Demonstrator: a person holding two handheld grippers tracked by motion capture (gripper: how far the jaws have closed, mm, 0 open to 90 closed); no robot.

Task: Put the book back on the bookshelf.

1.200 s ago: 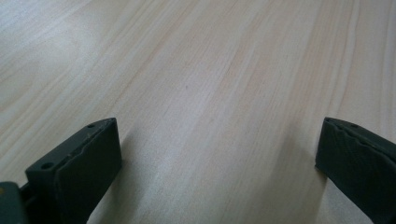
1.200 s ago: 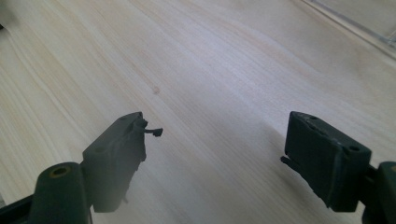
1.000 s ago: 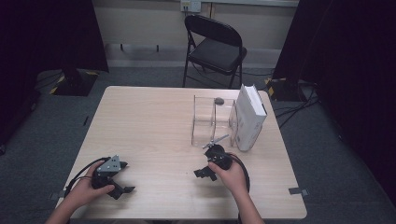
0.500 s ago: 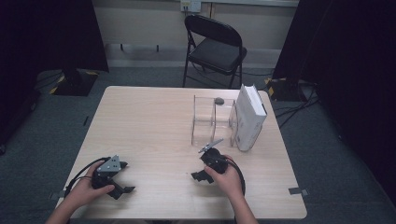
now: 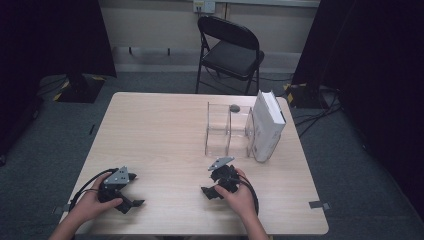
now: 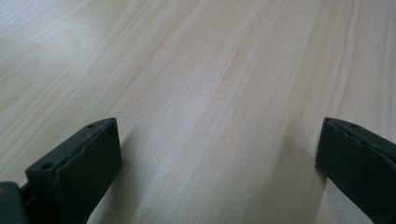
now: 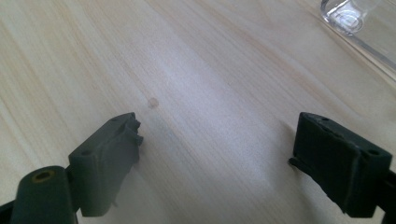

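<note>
My left gripper (image 5: 134,190) rests near the table's front left corner, held by a hand, its jaws pointing right. In the left gripper view it (image 6: 217,154) is open, with bare wood between the jaws. My right gripper (image 5: 208,182) sits low over the front middle of the table, in front of a clear acrylic rack (image 5: 227,131). Its jaws (image 7: 217,144) have just been opening and stand wide apart with nothing between them. A corner of the rack (image 7: 346,19) shows at the top right of the right gripper view.
A white box-like book (image 5: 268,125) stands upright against the rack's right side. A small grey object (image 5: 234,107) sits at the rack's far top edge. A black folding chair (image 5: 230,50) stands beyond the table (image 5: 160,130). Cables trail from both grippers.
My right gripper has drawn back from the rack toward the table's front edge and come lower, and its jaws look wider. The left gripper has stayed put.
</note>
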